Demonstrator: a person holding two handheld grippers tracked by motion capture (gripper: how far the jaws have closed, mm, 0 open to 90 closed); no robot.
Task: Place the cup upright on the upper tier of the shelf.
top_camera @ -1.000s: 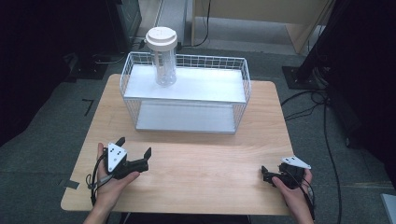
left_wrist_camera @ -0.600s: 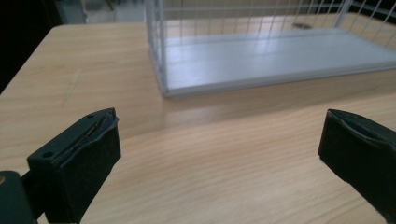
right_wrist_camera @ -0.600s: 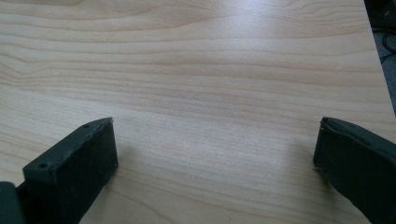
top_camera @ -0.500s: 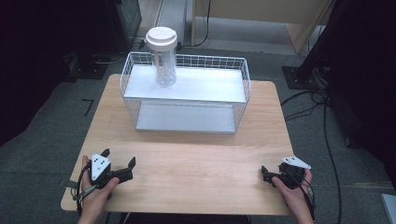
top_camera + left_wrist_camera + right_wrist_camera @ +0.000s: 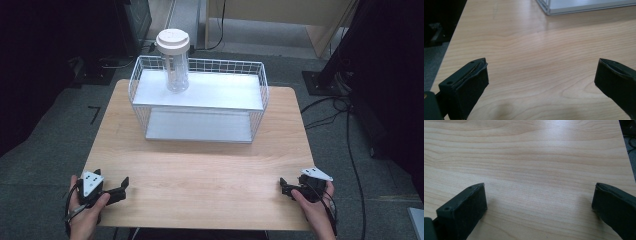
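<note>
Clear plastic jar with a white lid (image 5: 175, 59) is standing at eleven o'clock on the white wire shelf rack (image 5: 200, 95), while left claw (image 5: 121, 186) and right claw (image 5: 284, 188) are resting gaping and empty at the light wooden table (image 5: 200, 170)'s near edge, seemingly parked.

The rectangular wooden table (image 5: 200, 170), across the middle of the high view, is pale beige with darker wavy grain lines, plain in both gripper views. In the upper middle the two-tier wire rack (image 5: 260, 100) is white, its mesh a fine grid, its shelves flat white panels. On its upper left corner the clear plastic jar (image 5: 176, 75) carries a cream-white round lid (image 5: 172, 40). At lower left the black left gripper (image 5: 120, 187) bears a light grey plate; at lower right the black right gripper (image 5: 283, 187) bears another. The carpeted floor (image 5: 40, 150) around is dark grey-green.
</note>
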